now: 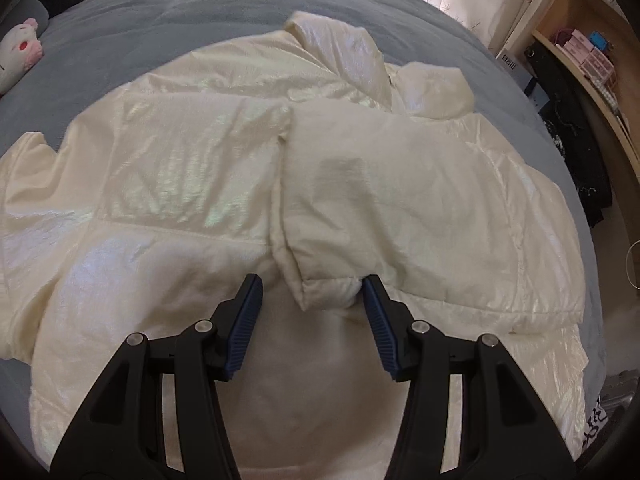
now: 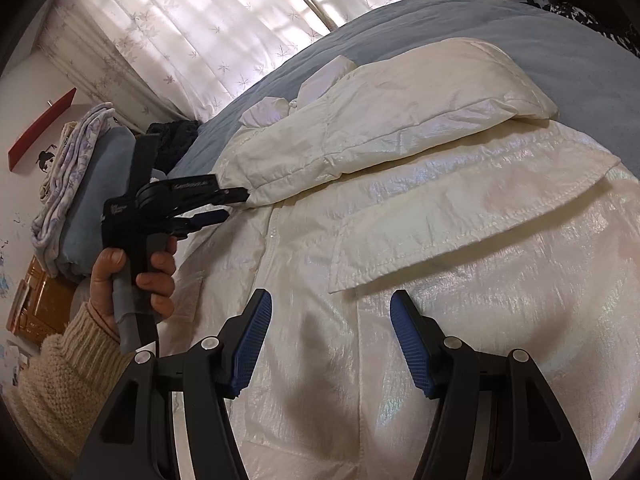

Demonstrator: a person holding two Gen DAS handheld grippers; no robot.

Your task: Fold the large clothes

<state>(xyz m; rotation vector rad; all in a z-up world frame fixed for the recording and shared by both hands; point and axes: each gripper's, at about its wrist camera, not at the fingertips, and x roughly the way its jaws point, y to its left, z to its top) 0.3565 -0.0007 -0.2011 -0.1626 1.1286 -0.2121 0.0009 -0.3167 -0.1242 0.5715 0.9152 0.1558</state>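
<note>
A shiny cream puffer jacket [image 1: 200, 168] lies spread on a grey-blue bed [image 1: 160, 20]. One sleeve [image 1: 360, 184] is folded across its body, with the cuff [image 1: 326, 292] pointing at my left gripper [image 1: 312, 292]. That gripper is open, its jaws on either side of the cuff end. In the right wrist view the left gripper [image 2: 236, 204] shows from the side at the cuff [image 2: 264, 192] of the folded sleeve [image 2: 380, 120]. My right gripper [image 2: 331, 320] is open and empty, hovering over the jacket's body [image 2: 440, 280].
A pink and white plush toy [image 1: 18, 52] lies at the bed's left edge. A wooden shelf [image 1: 592, 40] with small boxes stands on the right. Folded linen [image 2: 76, 184] is stacked beside the bed, and curtains [image 2: 180, 20] hang behind it.
</note>
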